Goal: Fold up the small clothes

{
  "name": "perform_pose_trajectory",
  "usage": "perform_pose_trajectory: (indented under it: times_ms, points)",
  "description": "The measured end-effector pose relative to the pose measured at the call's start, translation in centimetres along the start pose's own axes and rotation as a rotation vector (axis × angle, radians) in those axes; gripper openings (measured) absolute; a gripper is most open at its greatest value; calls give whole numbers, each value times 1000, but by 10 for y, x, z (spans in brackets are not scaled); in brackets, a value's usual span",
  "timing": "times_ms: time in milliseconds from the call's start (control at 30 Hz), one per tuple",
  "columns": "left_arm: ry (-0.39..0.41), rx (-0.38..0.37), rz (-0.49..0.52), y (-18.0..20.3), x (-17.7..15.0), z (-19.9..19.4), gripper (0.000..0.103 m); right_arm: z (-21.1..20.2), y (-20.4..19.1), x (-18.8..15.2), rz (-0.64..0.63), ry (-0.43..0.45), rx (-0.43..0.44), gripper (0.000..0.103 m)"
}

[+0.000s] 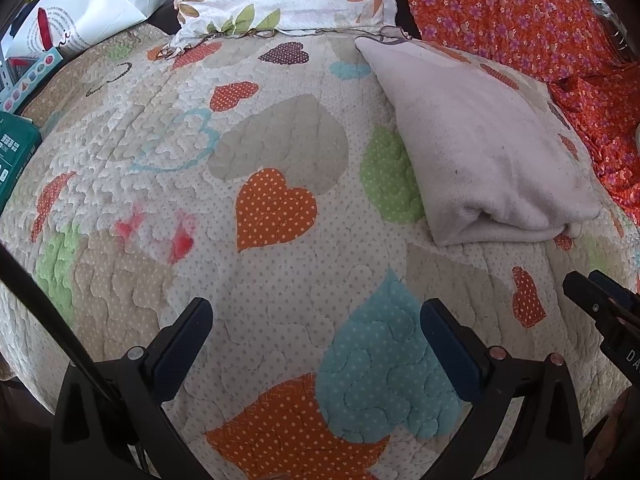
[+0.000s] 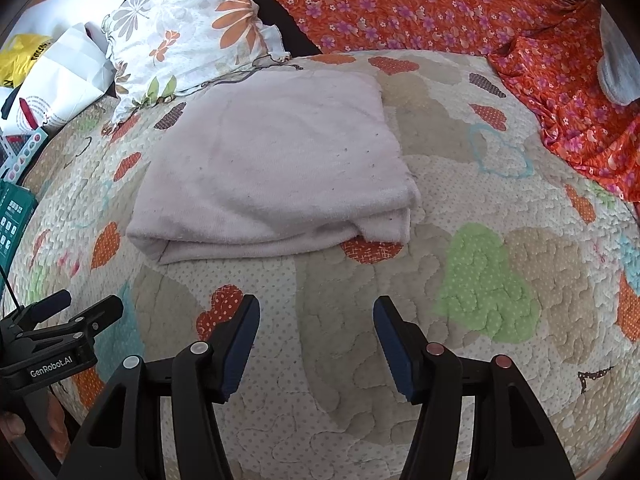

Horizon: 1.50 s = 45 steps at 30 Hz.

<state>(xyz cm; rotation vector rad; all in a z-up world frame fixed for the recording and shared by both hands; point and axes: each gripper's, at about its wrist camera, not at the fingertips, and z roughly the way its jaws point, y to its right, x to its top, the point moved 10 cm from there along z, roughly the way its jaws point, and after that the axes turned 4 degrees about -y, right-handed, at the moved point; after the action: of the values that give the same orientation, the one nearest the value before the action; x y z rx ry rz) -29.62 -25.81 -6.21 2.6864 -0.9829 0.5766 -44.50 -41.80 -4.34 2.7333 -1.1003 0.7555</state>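
Pale pink cloth [image 2: 268, 164] lay folded into a thick rectangle on the heart-print quilt [image 2: 480, 272], folded edge facing the grippers, layers visible along the near side and at the near right corner. In the left wrist view the same cloth [image 1: 480, 148] sat to the right of centre, ahead of the right gripper more than the left. Right gripper [image 2: 316, 344] hovered over bare quilt just short of the cloth's near edge, fingers spread wide, nothing between them, not touching the cloth. Left gripper [image 1: 316, 340] was over the quilt too, above a blue heart patch and an orange one, fingers also wide apart and empty, well apart from the cloth. Each gripper showed at the edge of the other's view: left one low left in the right wrist view [image 2: 76, 316], right one at the far right edge of the left wrist view [image 1: 600, 300]. Beyond the cloth, a floral pillow [image 2: 188, 28] rested at the quilt's far edge, touching or just behind the cloth's far left corner. Orange flowered fabric [image 2: 420, 4] spread across the back and down the right side. White paper bag [image 2: 68, 76] and a teal box [image 2: 12, 220] sat off the quilt's left side.
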Motion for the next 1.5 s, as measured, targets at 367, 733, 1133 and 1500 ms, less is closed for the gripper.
perform_pose_trajectory:
  times_ms: [367, 733, 1133, 1500]
  points:
    - [-39, 2, -4, 0, -6, 12, 103, 2, 0, -1, -2, -7, 0, 64]
    - [-10, 9, -33, -2, -4, 16, 103, 3, 0, -2, -2, -11, 1, 64]
    - [4, 6, -41, -3, -3, 15, 103, 3, 0, -3, -5, -14, 1, 65]
    - [172, 77, -69, -19, 20, -34, 103, -2, 1, 0, -3, 10, -4, 65]
